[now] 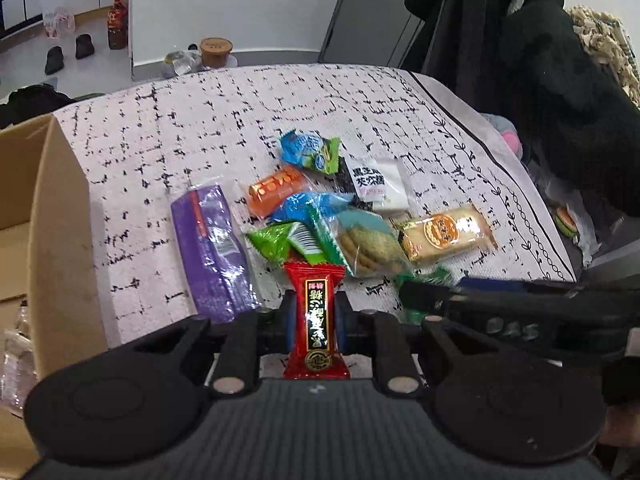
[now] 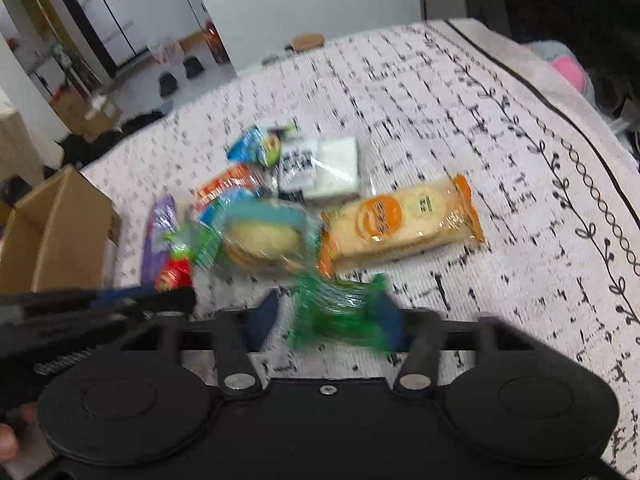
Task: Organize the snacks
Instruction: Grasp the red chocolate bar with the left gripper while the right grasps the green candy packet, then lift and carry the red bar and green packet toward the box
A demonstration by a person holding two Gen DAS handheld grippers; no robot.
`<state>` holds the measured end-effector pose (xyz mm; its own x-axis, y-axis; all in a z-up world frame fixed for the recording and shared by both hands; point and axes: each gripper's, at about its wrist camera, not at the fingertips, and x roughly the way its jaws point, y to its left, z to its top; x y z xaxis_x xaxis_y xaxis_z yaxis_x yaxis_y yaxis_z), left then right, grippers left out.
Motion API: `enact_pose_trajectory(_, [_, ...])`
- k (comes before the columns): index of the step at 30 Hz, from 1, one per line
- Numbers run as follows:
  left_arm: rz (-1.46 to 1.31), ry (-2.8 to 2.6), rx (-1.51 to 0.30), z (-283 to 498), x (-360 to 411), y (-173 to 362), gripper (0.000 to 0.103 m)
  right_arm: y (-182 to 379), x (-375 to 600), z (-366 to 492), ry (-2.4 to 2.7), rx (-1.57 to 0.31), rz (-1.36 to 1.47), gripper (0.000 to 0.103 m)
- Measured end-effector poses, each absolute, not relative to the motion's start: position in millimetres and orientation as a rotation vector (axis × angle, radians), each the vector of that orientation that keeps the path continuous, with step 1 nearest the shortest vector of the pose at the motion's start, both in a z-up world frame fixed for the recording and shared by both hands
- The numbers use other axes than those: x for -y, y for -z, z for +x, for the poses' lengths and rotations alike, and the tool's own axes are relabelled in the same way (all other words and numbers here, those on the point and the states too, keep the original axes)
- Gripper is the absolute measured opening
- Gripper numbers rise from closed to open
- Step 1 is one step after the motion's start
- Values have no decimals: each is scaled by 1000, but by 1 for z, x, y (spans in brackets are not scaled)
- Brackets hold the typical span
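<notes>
The left hand-held gripper [image 1: 314, 314] is pinching a red candy wrapper [image 1: 315, 320] upright between its pads, lifted just in front of the snack pile. The right hand-held gripper [image 2: 332, 314] has a green packet [image 2: 340, 312] between its fingers; the picture is blurred there, but the pads seem to press on it.

A cardboard box [image 1: 48, 240] stands open at the left edge of the tabletop; crinkled clear plastic shows low in it, and I cannot tell what else it holds.

On the cloth lie one purple packet [image 1: 212, 248], one orange packet [image 1: 276, 190], two blue packets [image 1: 308, 150], one green triangular packet [image 1: 276, 240], one clear pack of round biscuits [image 1: 368, 246], one white-and-black packet [image 1: 378, 182] and one orange-ended cracker pack [image 1: 444, 236], most of them touching or overlapping.

The tabletop is covered by a white cloth [image 1: 180, 128] with black dashes and a vine border. Dark clothing [image 1: 540, 80] hangs at the right. Beyond are a white wall, a brown bottle [image 1: 117, 26] and a pair of dark shoes [image 1: 68, 52] on the floor.
</notes>
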<state>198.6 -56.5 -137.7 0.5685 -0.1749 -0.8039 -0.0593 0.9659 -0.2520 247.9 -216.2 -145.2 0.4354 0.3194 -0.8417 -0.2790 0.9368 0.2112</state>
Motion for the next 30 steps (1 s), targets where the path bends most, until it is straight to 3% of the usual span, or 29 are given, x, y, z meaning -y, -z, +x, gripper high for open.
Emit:
enact_pose_trajectory(9, [-266,73,-931,192,51,129,18,134,219,234,-388,-1041,94,28])
enact_pose_trajectory(30, [-257,74,-783,167,19,75,18,72,200,210,-468,-913,158,26])
